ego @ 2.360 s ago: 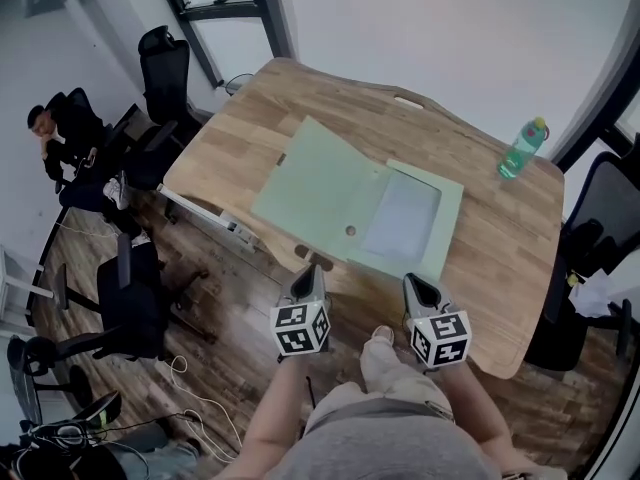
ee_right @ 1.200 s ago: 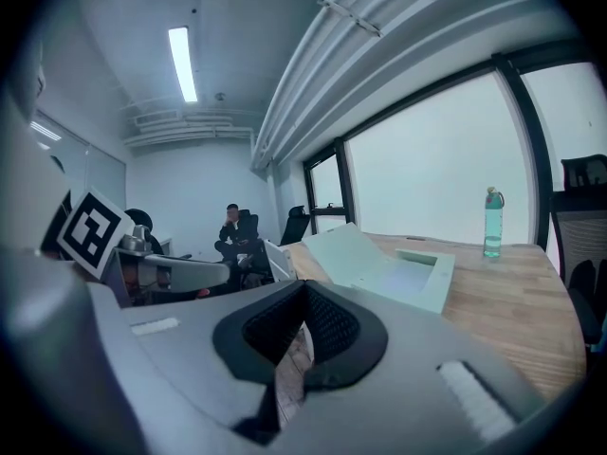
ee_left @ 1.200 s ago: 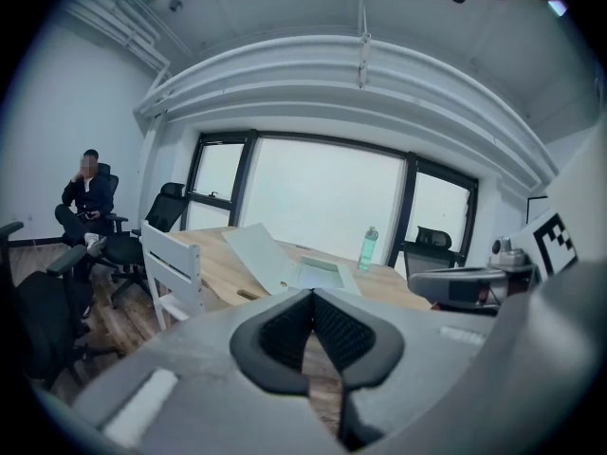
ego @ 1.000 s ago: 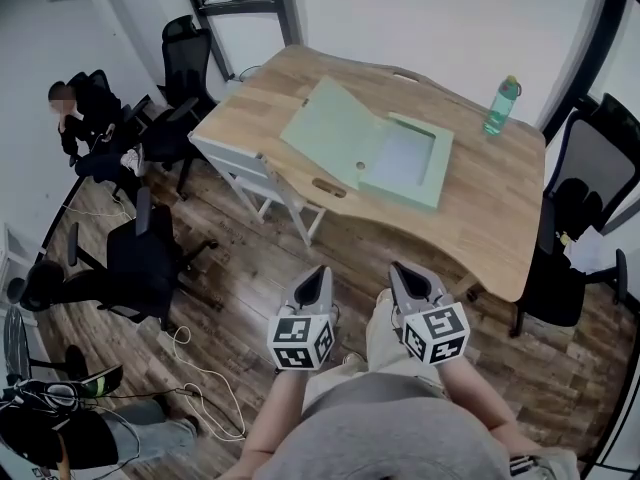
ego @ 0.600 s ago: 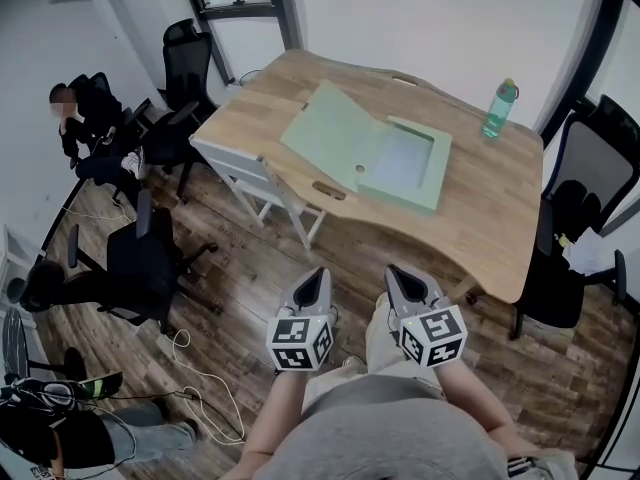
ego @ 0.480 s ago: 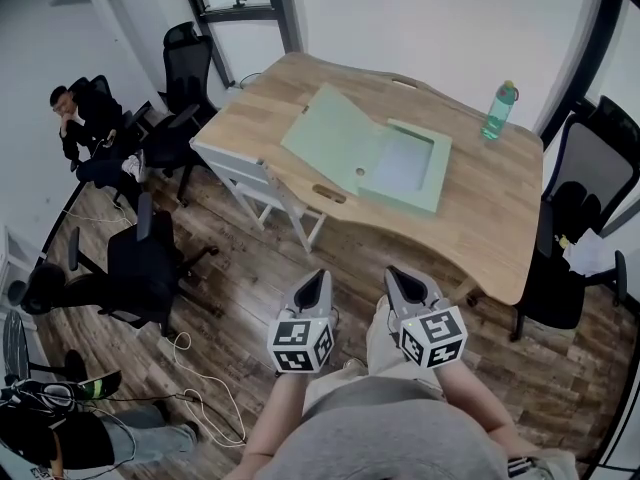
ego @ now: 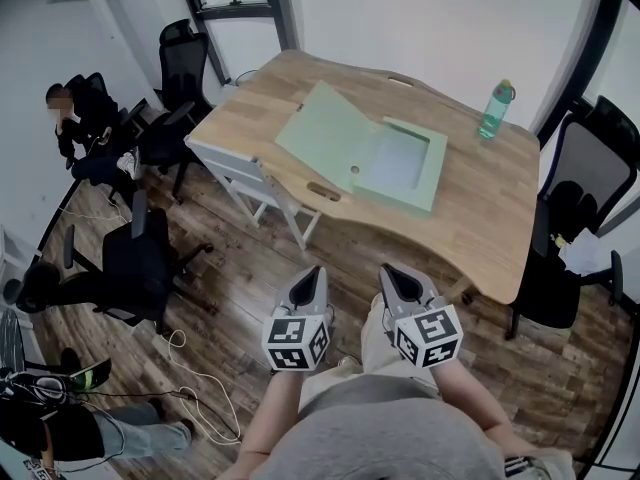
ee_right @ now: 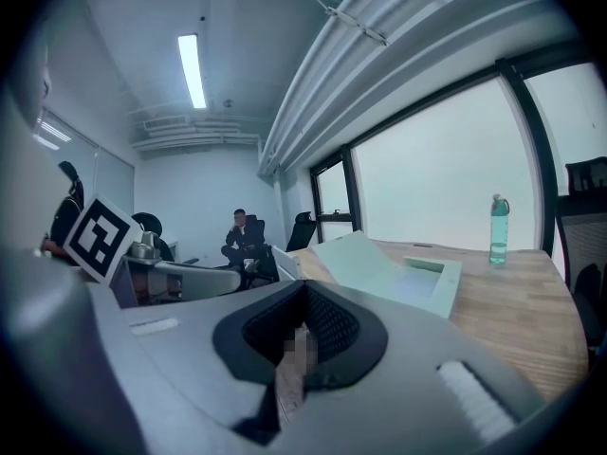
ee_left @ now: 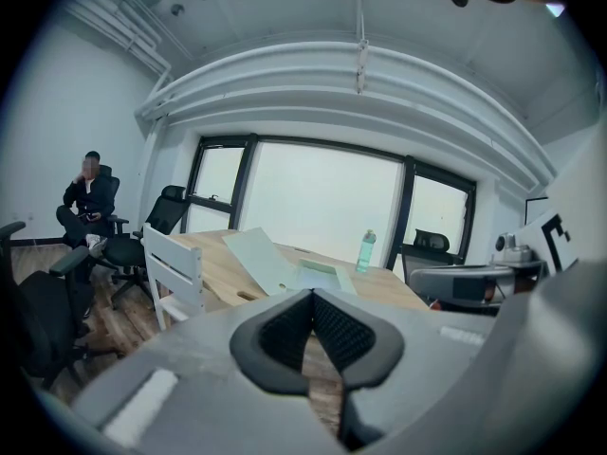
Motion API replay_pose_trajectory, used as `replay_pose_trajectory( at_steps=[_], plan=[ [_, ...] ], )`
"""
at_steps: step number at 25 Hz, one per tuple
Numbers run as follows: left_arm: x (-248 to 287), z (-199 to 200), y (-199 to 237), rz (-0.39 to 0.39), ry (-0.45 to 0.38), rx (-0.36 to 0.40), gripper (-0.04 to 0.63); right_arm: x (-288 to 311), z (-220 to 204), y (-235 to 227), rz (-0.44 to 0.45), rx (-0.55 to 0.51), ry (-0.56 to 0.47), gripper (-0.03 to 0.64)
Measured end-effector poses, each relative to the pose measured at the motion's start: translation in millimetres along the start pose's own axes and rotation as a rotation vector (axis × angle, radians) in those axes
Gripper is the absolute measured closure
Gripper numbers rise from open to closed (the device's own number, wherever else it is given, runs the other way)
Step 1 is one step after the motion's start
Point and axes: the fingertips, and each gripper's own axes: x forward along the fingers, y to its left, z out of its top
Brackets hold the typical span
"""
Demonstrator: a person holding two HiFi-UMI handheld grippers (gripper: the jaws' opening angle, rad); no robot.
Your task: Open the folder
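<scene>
A green water bottle is standing upright near the wooden table's far right corner, a white chair is sitting tucked against its left side, a person is sitting among black office chairs (far left), and white cable is lying looped on the plank floor

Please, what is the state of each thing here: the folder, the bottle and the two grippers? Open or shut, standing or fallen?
Folder: open, cover raised at a slant, not lying flat.
Bottle: standing upright on the table, cap on.
Left gripper: shut, nothing between the jaws.
Right gripper: shut, nothing between the jaws.
</scene>
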Motion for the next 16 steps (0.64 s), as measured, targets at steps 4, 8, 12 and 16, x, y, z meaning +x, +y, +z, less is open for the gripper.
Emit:
replay_pose_trajectory(
  at_steps=[4, 8, 12, 16],
  plan=[
    [-0.3, 1.2, -2.1, -0.002, -0.003, 0.002, 0.591, -1.5, 0.3, -1.3, 0.000, -0.002, -0.001, 0.618],
    [0.2, 1.7, -1.7, -0.001, -0.001, -0.001, 0.591, -1.7, 1.6, -1.1, -0.002, -0.001, -0.001, 0.618],
    [1.6, 1.4, -2.0, -0.001, 0.000, -0.002, 0.591, -1.7, 1.7, -0.5, 0.001, -0.003, -0.004, 0.618],
    [1.8, 1.8, -2.4, -0.004, -0.004, -0.003, 0.591, -1.7, 1.7, -0.2, 0.001, -0.002, -0.007, 0.618]
  ],
)
